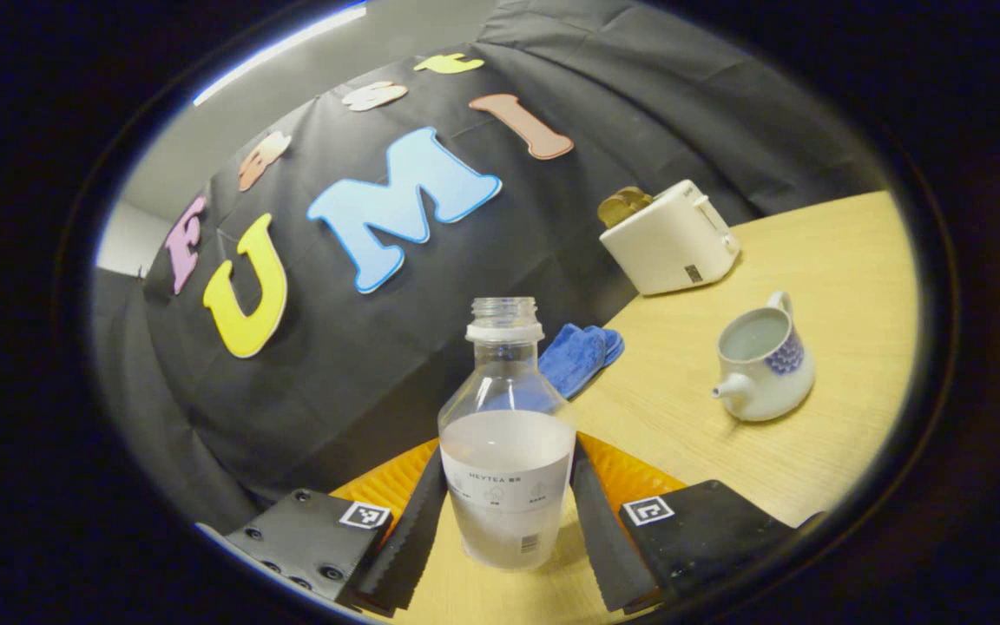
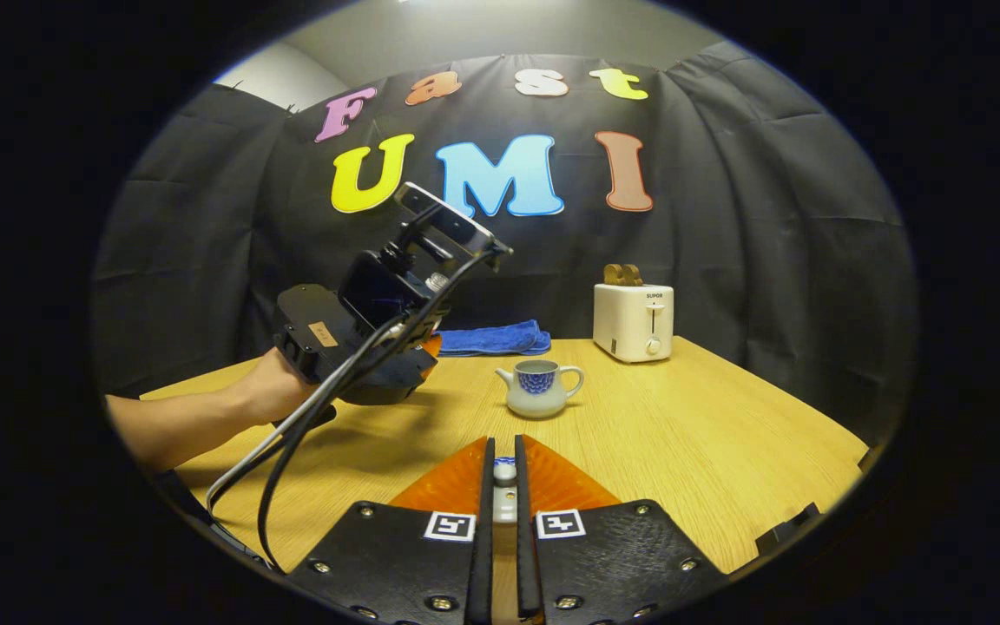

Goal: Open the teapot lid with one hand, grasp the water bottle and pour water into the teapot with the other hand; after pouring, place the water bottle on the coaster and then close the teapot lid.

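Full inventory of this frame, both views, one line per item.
Water bottle: 1, clear, uncapped, partly full; between the left hand-held gripper's fingers.
Teapot: 1, white with blue pattern, lid off; standing on the table.
Teapot lid: 1, white and blue; clamped in the right hand-held gripper.
Toaster: 1, cream, toast in its slots; back of the table.
Cloth: 1, blue, folded; by the wall.
Table: 1, light wood.
Left hand-held gripper: 1, around the bottle.
Right hand-held gripper: 1, nearly closed.
Hand: 1, holding the left one.
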`<action>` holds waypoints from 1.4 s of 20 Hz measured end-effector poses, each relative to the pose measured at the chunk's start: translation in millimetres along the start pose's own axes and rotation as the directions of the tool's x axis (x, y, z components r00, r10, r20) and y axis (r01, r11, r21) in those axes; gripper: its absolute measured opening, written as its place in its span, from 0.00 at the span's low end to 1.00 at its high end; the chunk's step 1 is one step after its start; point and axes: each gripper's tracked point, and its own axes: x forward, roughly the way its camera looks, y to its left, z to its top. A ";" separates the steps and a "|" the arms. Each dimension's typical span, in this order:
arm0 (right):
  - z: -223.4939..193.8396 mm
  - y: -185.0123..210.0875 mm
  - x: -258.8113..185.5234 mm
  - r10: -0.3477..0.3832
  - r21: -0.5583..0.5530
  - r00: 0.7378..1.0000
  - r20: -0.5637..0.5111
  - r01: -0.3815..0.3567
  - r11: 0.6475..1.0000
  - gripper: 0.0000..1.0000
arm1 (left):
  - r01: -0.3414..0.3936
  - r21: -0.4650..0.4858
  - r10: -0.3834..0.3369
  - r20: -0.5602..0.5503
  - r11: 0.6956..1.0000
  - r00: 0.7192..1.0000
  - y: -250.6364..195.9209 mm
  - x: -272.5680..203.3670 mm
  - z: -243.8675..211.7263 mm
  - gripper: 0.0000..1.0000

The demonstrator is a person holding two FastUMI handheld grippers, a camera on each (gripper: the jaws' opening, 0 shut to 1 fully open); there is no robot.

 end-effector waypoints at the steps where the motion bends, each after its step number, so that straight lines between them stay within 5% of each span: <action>1: -0.8 0.7 -1.5 0.006 0.012 1.000 -0.002 -0.006 1.000 0.11 | 0.002 0.056 -0.002 0.001 0.998 1.000 -5.5 0.1 2.7 0.88; 5: 0.6 2.2 -10.6 0.010 0.022 1.000 0.002 -0.010 1.000 0.11 | 0.043 0.197 -0.044 0.001 0.980 0.999 -27.7 3.6 11.7 0.87; 12: 1.5 1.0 -14.5 0.011 0.026 1.000 0.004 -0.011 1.000 0.11 | 0.089 0.430 -0.081 -0.038 0.898 0.996 -52.7 10.9 13.9 0.87; 21: -5.4 -5.2 -12.5 0.008 0.046 1.000 -0.020 -0.007 0.999 0.11 | 0.178 0.659 -0.122 -0.130 0.731 0.984 -79.6 20.2 8.3 0.87; 28: -9.5 -7.3 -11.2 0.008 0.053 0.999 -0.036 -0.006 0.999 0.11 | 0.168 0.750 -0.104 -0.132 0.640 0.986 -83.3 22.6 17.7 0.87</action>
